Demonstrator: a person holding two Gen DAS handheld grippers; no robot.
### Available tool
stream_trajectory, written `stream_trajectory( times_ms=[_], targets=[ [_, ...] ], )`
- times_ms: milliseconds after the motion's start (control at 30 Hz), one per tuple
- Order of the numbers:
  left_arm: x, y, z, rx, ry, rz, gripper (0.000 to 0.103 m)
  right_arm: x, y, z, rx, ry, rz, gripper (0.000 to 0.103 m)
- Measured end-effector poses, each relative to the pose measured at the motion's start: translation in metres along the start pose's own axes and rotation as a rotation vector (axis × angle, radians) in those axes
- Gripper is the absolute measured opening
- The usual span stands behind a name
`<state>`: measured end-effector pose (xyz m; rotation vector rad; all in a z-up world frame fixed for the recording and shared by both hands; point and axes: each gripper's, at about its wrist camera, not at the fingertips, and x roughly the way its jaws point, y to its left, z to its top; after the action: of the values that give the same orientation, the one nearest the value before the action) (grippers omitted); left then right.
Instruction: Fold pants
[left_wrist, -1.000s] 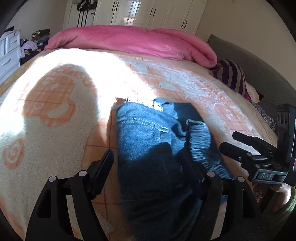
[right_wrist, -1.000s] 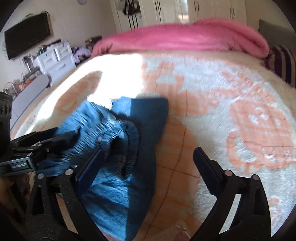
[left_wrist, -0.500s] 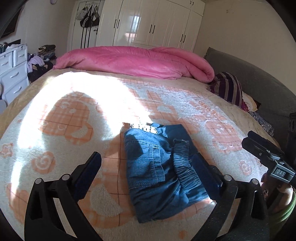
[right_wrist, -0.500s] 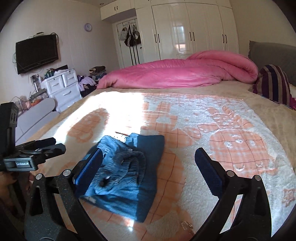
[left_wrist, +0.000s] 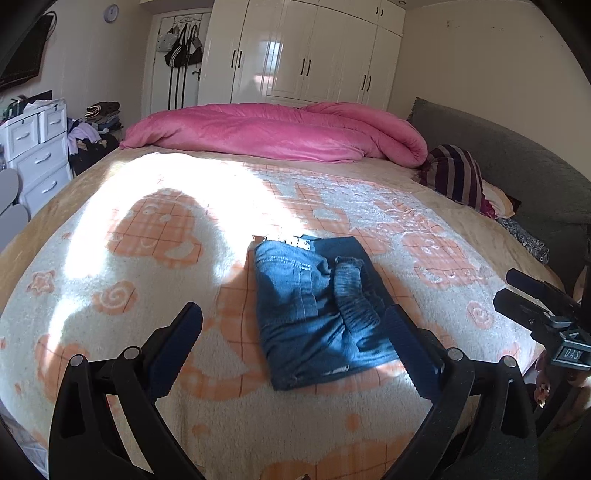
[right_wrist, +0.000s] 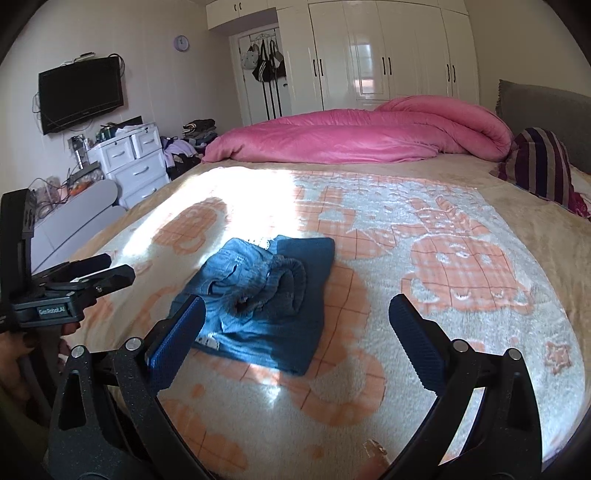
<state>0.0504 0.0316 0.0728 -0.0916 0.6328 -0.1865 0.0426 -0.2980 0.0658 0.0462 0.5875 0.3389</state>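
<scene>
The folded blue denim pants (left_wrist: 317, 310) lie as a compact bundle at centre frame on the cream-and-orange fleece blanket (left_wrist: 147, 258); left gripper (left_wrist: 295, 339) and right gripper (right_wrist: 295, 332) both gape empty. Folding looks finished; next, at most tidy the bunched waistband

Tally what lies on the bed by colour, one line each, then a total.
Blue: 1, the folded jeans
Pink: 1, the duvet
Striped purple: 1, the pillow
Cream and orange: 1, the blanket under them
Total: 4
</scene>
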Motion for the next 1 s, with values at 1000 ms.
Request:
stream_trajectory(
  times_ms=[1000],
  targets=[
    [0.034, 0.008, -0.067, -0.014, 0.154, 0.046, 0.099, 0.045, 0.000, -0.074, 0.006, 0.195, -0.047, 0.094]
  ],
)
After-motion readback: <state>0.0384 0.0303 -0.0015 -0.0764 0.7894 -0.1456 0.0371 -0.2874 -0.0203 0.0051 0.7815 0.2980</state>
